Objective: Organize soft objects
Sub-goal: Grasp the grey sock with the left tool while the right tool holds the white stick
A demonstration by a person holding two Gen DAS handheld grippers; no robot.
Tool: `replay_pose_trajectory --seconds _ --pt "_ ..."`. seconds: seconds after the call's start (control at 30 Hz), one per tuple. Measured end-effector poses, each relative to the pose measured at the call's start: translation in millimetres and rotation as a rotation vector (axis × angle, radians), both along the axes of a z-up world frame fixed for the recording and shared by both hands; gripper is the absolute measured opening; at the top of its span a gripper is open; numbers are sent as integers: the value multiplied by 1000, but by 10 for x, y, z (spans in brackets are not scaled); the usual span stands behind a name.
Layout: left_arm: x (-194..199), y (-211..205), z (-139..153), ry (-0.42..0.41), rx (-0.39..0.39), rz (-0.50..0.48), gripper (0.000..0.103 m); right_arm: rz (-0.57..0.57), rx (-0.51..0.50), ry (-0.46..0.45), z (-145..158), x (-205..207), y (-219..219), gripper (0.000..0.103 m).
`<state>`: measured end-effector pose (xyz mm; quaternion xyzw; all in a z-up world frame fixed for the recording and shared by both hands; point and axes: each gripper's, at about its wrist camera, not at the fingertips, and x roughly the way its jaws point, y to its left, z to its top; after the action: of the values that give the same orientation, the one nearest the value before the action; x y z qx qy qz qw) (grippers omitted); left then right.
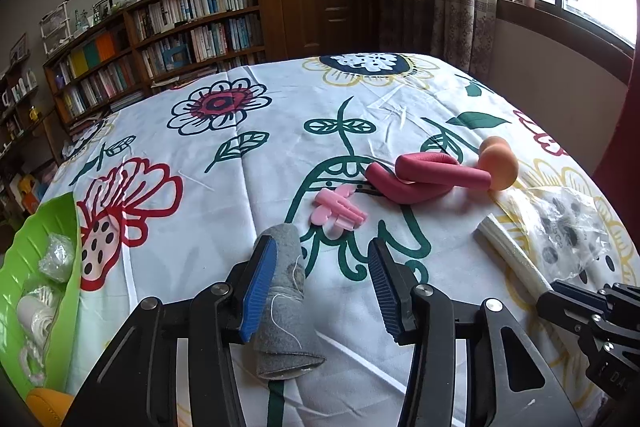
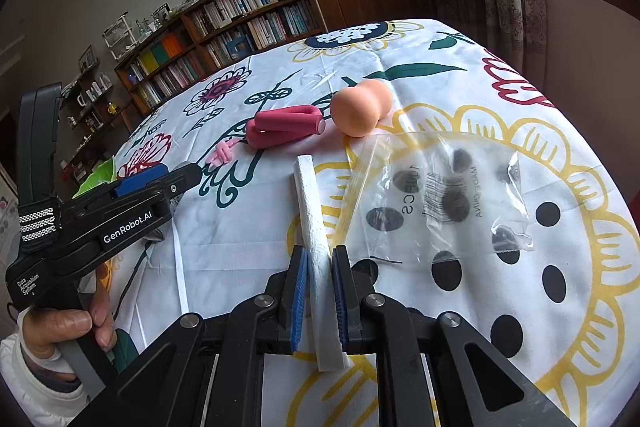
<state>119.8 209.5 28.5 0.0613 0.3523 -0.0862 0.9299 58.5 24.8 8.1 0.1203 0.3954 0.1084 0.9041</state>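
White foam strip [image 2: 316,239] pinched in my right gripper [image 2: 320,291]; left gripper [image 1: 316,291] spread, one pad touching grey felt roll [image 1: 286,307] on surface, near pink clip [image 1: 340,211].

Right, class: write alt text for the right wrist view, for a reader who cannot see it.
Right tongs closed on a white foam strip lying on a flowered tablecloth. Beside it lies a clear plastic bag; beyond are an orange sponge and a bent pink foam tube.
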Motion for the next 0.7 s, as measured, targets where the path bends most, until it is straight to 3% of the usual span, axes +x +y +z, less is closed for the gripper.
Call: replay_pose_trajectory --seconds 0.3,0.5,0.7 --pt "108 86 -53 22 23 82 49 -4 2 -1 -4 -10 0 14" --pt "213 101 -144 75 61 127 61 -4 4 -2 -4 -8 -4 14" --pt "251 190 -170 105 -22 153 60 -4 5 -1 -5 -7 -5 14"
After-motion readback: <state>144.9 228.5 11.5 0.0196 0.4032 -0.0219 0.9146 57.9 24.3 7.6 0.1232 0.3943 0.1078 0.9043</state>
